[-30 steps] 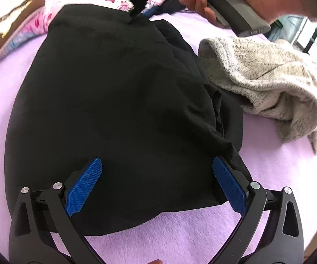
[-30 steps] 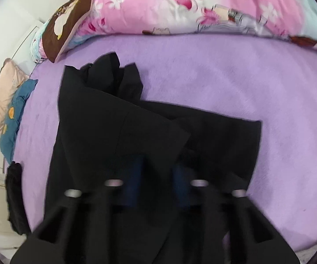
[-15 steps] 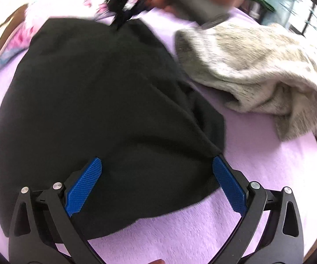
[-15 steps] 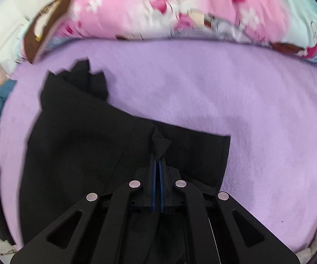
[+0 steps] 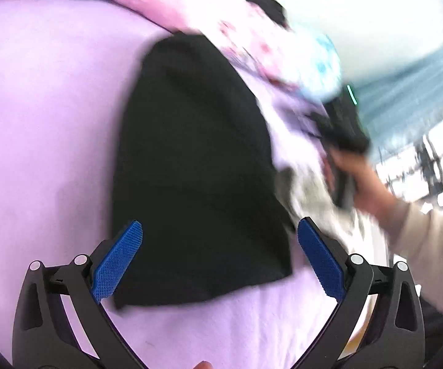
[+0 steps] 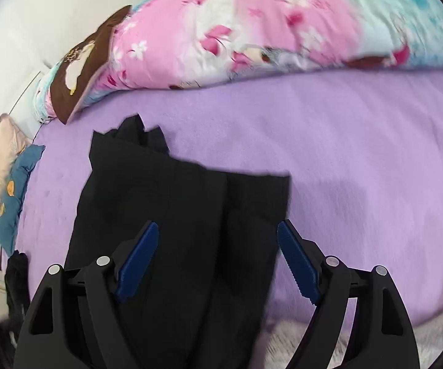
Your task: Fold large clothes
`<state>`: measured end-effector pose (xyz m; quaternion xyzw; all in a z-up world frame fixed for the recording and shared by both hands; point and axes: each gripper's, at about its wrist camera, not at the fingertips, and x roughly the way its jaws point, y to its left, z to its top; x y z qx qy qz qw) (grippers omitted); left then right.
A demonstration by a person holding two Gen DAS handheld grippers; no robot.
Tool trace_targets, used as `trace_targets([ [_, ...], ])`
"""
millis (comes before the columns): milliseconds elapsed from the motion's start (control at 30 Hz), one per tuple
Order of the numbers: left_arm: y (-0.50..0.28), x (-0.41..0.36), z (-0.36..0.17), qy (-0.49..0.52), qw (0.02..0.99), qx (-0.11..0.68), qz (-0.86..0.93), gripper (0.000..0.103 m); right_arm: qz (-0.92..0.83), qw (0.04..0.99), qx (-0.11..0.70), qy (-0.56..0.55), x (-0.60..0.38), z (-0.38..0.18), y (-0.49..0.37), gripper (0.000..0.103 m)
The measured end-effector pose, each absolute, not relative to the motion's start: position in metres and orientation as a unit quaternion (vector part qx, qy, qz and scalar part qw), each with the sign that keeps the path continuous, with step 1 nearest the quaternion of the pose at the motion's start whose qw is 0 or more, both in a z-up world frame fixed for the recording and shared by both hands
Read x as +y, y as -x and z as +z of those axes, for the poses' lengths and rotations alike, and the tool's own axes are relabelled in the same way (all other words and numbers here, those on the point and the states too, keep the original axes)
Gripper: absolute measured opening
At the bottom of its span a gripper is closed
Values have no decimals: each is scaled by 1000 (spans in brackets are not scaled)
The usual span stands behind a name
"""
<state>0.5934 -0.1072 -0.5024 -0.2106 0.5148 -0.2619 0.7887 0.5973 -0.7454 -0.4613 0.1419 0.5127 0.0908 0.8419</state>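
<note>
A black garment (image 5: pixel 196 169) lies folded into a long narrow shape on the purple bed sheet (image 5: pixel 43 123). My left gripper (image 5: pixel 219 246) hangs open above its near end, touching nothing. In the right wrist view the same garment (image 6: pixel 175 215) lies flat with a vertical fold line down its middle. My right gripper (image 6: pixel 218 246) is above it. Its jaws are opening wide, its pads are off the cloth and nothing is held between them. In the left wrist view a hand (image 5: pixel 369 187) holds the right tool at the right, blurred.
A pink floral quilt (image 6: pixel 252 30) runs along the far side of the bed. Beige and blue pillows (image 6: pixel 3 166) lie at the left edge, with a dark cloth (image 6: pixel 15 276) below them. A grey sweater (image 6: pixel 313 338) lies at the near right.
The right gripper, shut on a pinch of the black garment half a second ago, has opened and let it drop flat. The left gripper has swung aside and rolled, still open.
</note>
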Motion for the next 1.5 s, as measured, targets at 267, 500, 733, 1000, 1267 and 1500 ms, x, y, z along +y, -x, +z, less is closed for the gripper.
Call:
trace_targets([
  [267,-667,-63,-546,289,760,527,-249,97,111,823,521,-197,-745,-491,-556,79],
  [500,-692,-85,-588,270,735,572,-244,97,96,826,522,-187,-721,-512,-524,81],
  [733,-699,-99,-614,264,716,597,-250,97,83,796,566,-198,-729,-534,-523,84],
  [1000,-708,-106,-626,288,691,601,-279,97,115,759,551,-327,-764,-561,-539,98],
  [1267,-716,-129,-629,282,667,609,-322,97,162,767,551,-287,-737,-561,-534,98],
  [1500,-715,-137,-632,277,657,618,-330,97,183,758,570,-259,-723,-565,-535,98],
])
